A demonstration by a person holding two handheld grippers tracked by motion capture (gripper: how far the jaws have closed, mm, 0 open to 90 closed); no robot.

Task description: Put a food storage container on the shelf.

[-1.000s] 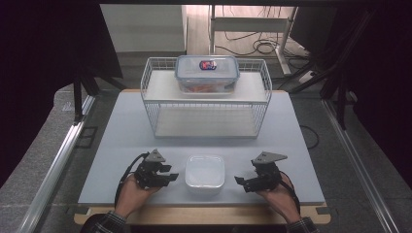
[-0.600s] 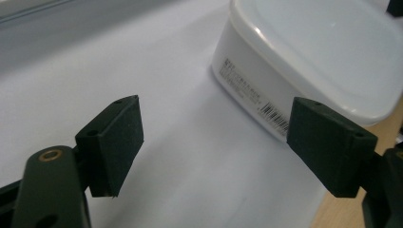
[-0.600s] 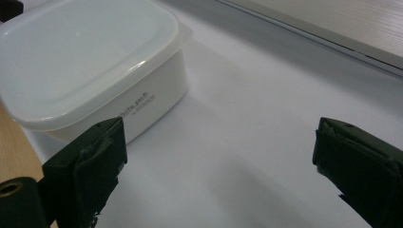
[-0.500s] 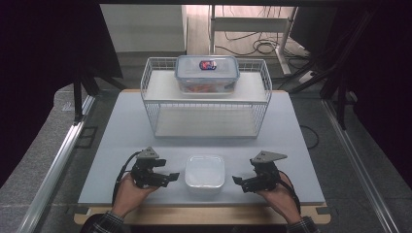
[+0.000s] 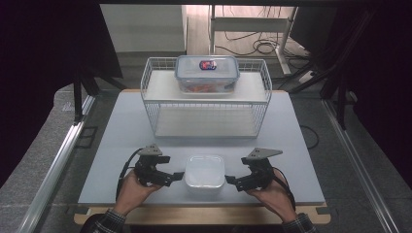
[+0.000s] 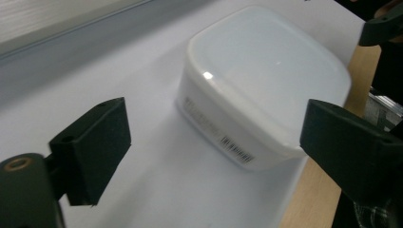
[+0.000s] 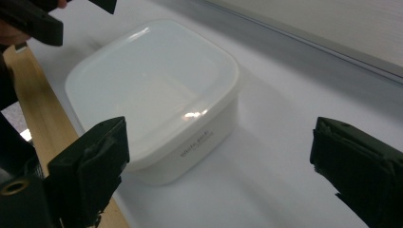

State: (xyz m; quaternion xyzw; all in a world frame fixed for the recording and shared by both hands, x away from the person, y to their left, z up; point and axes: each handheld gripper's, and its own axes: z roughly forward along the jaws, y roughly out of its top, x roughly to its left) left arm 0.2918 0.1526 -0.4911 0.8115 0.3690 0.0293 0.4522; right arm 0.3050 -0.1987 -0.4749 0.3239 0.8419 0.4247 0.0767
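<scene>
Up close, the black fingers [image 6: 92,149] of the left gripper [image 5: 171,176] are seen spread wide apart, with nothing pinched between them. Ahead of the gap between them, a small square container of translucent white plastic [image 6: 263,80] is shown, its lid closed and a barcode label visible on its near side wall. No contact between these fingers and the container is seen.

Likewise, the black fingers [image 7: 90,164] of the right gripper [image 5: 232,182] are held spread wide, empty. The same white container [image 7: 157,88] is seen ahead of them, nearer to one finger, with small printed lettering on the side wall that is too small to be read. Again, no touch is visible.

From the high view, the container [image 5: 205,171] is found resting on the pale grey bench [image 5: 121,131], close to its near edge and between the two grippers. The left gripper is placed just beside its left side, the right gripper just beside its right side, each pointed inward at it. Each gripper is held by a hand, the left hand [image 5: 130,188] and the right hand [image 5: 269,194], with checked sleeves at the bottom edge.

Farther back, a white wire basket [image 5: 158,114] is set on the bench. On top of it a clear plastic box with a blue-grey clip lid [image 5: 207,73] is placed, with orange contents dimly seen inside.
</scene>
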